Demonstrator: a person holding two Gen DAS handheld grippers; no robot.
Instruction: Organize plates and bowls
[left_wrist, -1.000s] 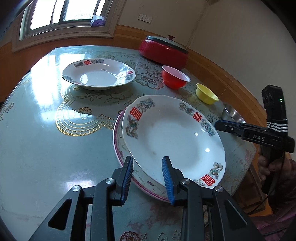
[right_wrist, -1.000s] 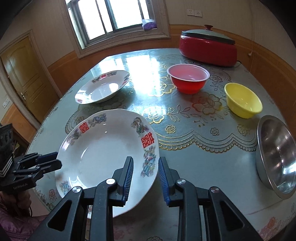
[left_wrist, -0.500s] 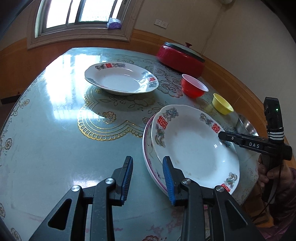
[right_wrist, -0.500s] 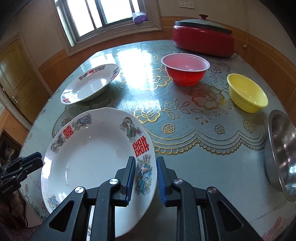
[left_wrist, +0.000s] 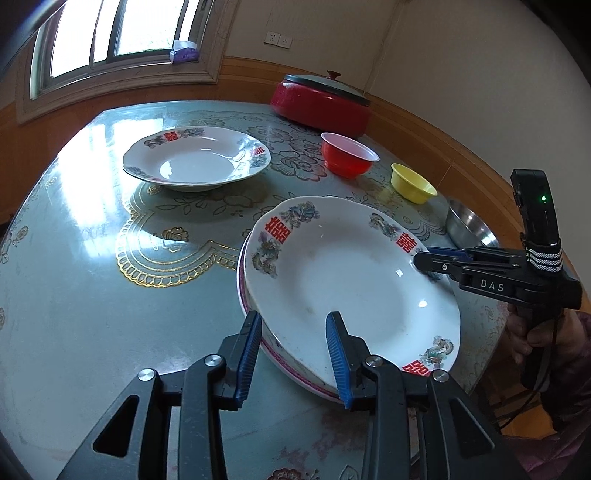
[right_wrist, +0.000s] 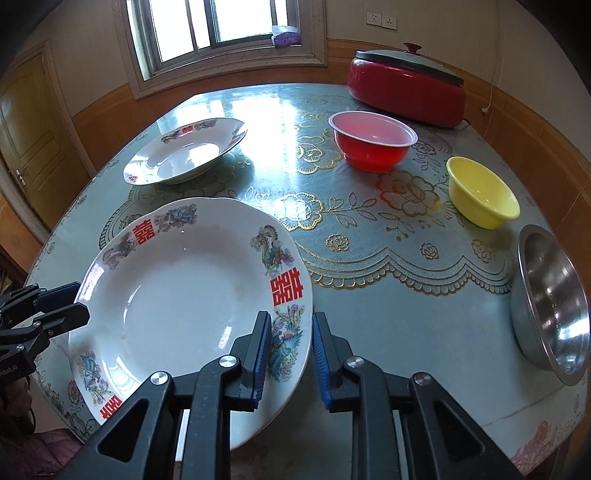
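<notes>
Glossy tablecloth (right_wrist: 369, 306) offers slip: right gripper (right_wrist: 290, 354) and left gripper (left_wrist: 291, 354) both straddle the top plate's (right_wrist: 177, 295) rim, fingers apart, unclamped; nudging could slide it.

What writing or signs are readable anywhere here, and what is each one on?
"DAS": white letters on the black body of the right gripper.
"囍": red double-happiness sign, repeated round the rim of the top plate and the far plate.
Left gripper: a white label at the picture's edge, too cut off to read.
</notes>
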